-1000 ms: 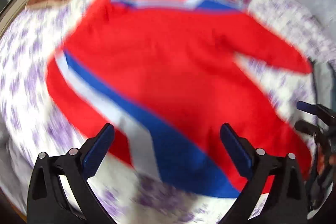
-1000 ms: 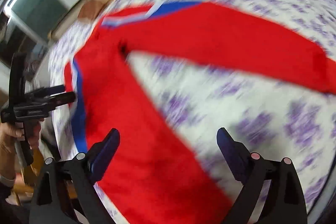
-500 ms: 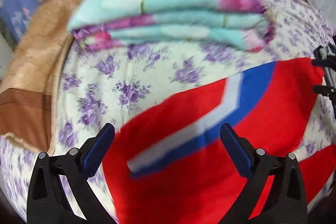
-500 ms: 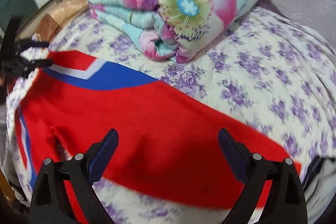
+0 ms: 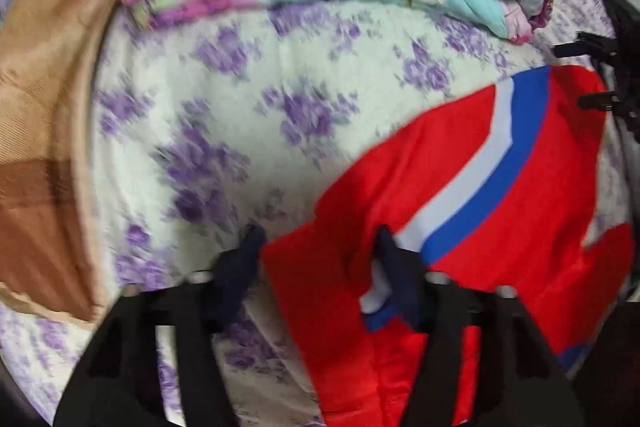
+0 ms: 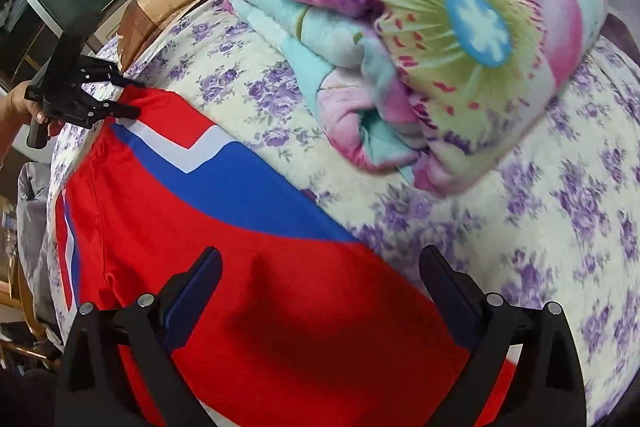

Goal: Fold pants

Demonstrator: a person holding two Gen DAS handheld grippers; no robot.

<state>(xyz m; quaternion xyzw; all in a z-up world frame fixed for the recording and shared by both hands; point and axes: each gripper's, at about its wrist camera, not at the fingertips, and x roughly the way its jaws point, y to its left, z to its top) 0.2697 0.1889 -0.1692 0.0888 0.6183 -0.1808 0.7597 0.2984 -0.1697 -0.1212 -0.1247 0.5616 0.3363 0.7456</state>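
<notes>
On the bed I count 1 pair of red pants (image 6: 168,227) with a blue and white stripe, 1 folded floral quilt (image 6: 432,39) in teal and pink, 1 purple-flowered bedsheet (image 6: 568,211) and 1 tan-brown blanket (image 5: 44,131) at the edge. There are 2 handheld grippers, the left gripper (image 5: 320,267) and the right gripper (image 6: 320,279), each with 2 fingers.
</notes>
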